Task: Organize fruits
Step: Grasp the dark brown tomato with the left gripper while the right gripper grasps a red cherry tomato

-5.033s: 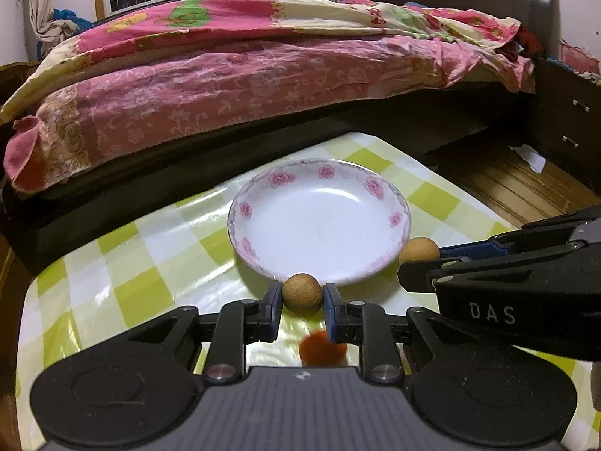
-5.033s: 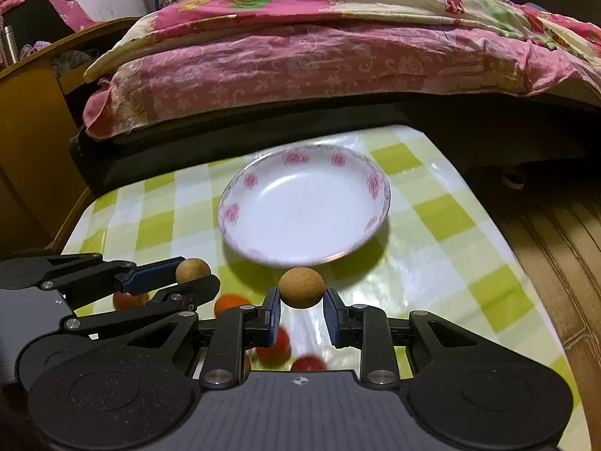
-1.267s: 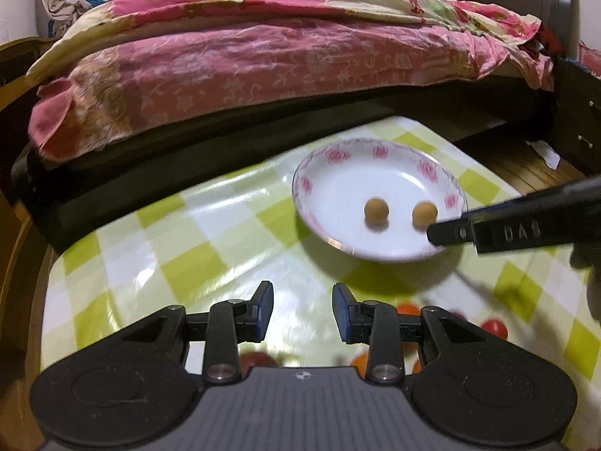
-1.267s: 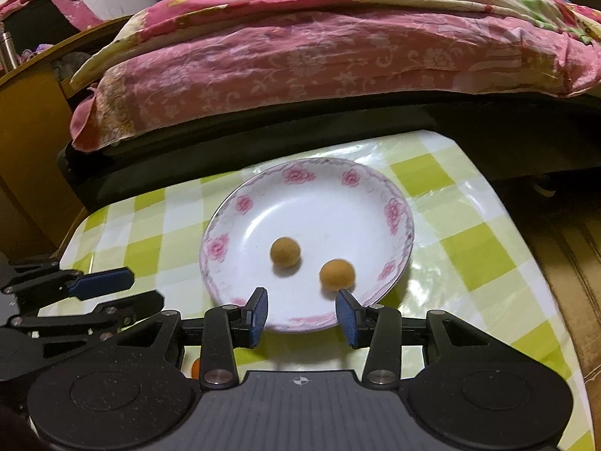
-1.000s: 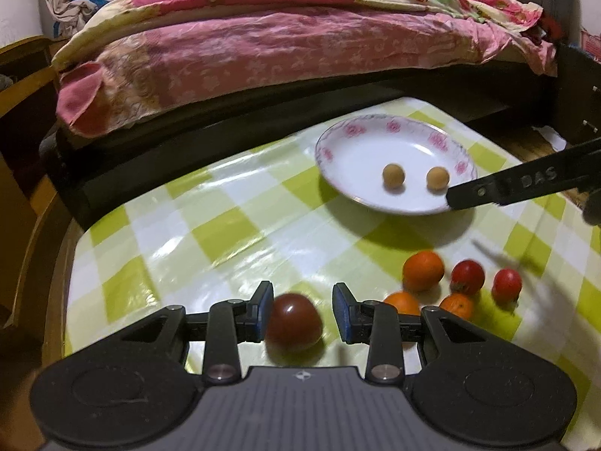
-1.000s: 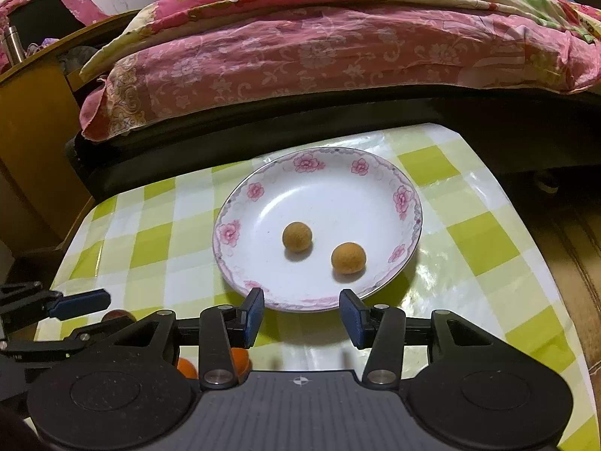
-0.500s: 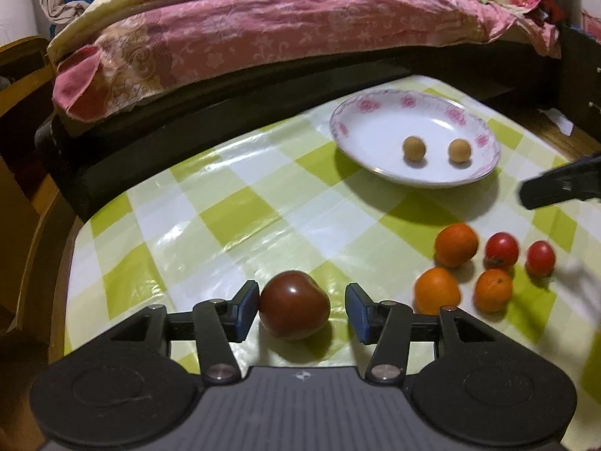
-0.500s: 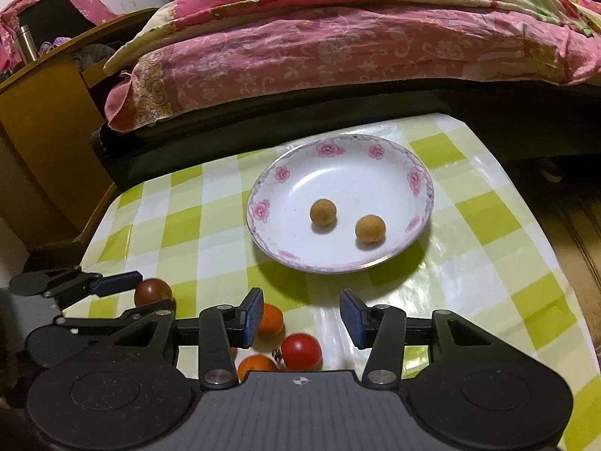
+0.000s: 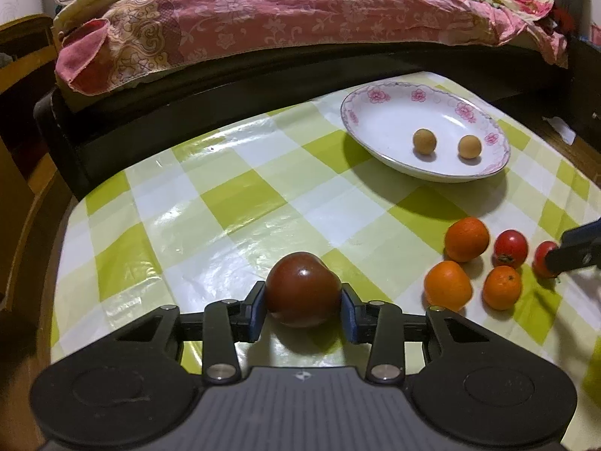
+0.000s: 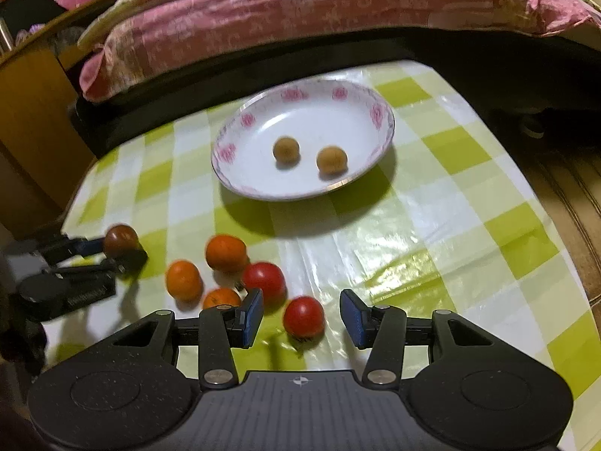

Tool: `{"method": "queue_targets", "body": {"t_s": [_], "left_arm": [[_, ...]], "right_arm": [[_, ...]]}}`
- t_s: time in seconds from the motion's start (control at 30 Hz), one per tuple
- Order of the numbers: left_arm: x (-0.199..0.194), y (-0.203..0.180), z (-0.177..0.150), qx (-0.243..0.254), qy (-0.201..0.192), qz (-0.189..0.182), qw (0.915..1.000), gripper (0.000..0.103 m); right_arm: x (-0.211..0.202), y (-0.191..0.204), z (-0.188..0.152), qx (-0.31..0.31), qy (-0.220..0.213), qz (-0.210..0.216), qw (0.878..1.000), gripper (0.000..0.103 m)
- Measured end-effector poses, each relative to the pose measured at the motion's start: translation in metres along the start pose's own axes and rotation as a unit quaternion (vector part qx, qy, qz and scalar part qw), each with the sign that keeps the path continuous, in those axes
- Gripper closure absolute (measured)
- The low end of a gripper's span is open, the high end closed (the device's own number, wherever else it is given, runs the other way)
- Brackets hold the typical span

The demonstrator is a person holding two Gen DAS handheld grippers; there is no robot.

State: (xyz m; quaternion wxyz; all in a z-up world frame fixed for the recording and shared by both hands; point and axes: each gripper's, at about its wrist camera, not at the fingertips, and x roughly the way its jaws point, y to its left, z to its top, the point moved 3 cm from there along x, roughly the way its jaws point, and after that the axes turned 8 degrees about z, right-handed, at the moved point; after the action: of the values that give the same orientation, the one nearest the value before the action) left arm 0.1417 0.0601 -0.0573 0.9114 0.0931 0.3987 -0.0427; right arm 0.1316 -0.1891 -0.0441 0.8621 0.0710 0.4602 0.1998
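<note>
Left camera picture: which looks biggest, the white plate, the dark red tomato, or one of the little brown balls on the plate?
1. Plate, widest.
2. Dark tomato, which sits between the left gripper pads, close to the camera, so it looks bigger.
3. Brown ball, smallest; its neighbour looks alike.

Checked table (image 10: pixel 432 225); on it: plate (image 10: pixel 240 188), 3 oranges (image 10: pixel 226 252), 2 red tomatoes (image 10: pixel 303 315), dark tomato (image 9: pixel 302 288).

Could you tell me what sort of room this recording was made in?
Most likely a bedroom at home: a bed with a pink floral quilt stands right behind the small table, which wears a green-checked cloth.
</note>
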Motion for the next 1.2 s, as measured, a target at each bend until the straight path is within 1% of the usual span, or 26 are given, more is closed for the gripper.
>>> {"method": "queue_targets", "body": {"t_s": [0.17,0.3,0.43,0.5,0.57,0.7,1.03,1.2], "left_arm": [[-0.008,-0.008,-0.001,0.007,0.000,-0.018,0.9998,0.057],[-0.014,-0.016,-0.003,0.017,0.002,-0.035,0.9992,0.057],[-0.016,-0.022,-0.004,0.021,0.005,-0.052,0.9984,0.057],[-0.017,-0.024,-0.005,0.024,0.006,-0.058,0.9980,0.057],[-0.018,-0.026,-0.007,0.029,0.006,-0.060,0.9977,0.057],[-0.017,-0.028,-0.014,0.039,0.010,-0.057,0.9975,0.057],[-0.018,-0.030,-0.016,0.049,0.003,-0.050,0.9975,0.056],[-0.018,-0.030,-0.015,0.045,0.004,-0.052,0.9976,0.055]], "right_arm": [[0.009,0.007,-0.009,-0.037,0.021,0.004,0.999,0.060],[0.019,0.013,-0.014,-0.073,0.037,-0.003,0.997,0.059],[0.022,0.016,-0.013,-0.097,0.033,-0.012,0.995,0.060],[0.023,0.014,-0.012,-0.097,0.030,-0.014,0.995,0.064],[0.024,0.013,-0.011,-0.101,0.029,-0.018,0.994,0.067],[0.027,0.013,-0.008,-0.107,0.027,-0.030,0.993,0.079],[0.028,0.014,-0.009,-0.115,0.029,-0.032,0.992,0.078],[0.027,0.012,-0.010,-0.117,0.026,-0.029,0.992,0.078]]}}
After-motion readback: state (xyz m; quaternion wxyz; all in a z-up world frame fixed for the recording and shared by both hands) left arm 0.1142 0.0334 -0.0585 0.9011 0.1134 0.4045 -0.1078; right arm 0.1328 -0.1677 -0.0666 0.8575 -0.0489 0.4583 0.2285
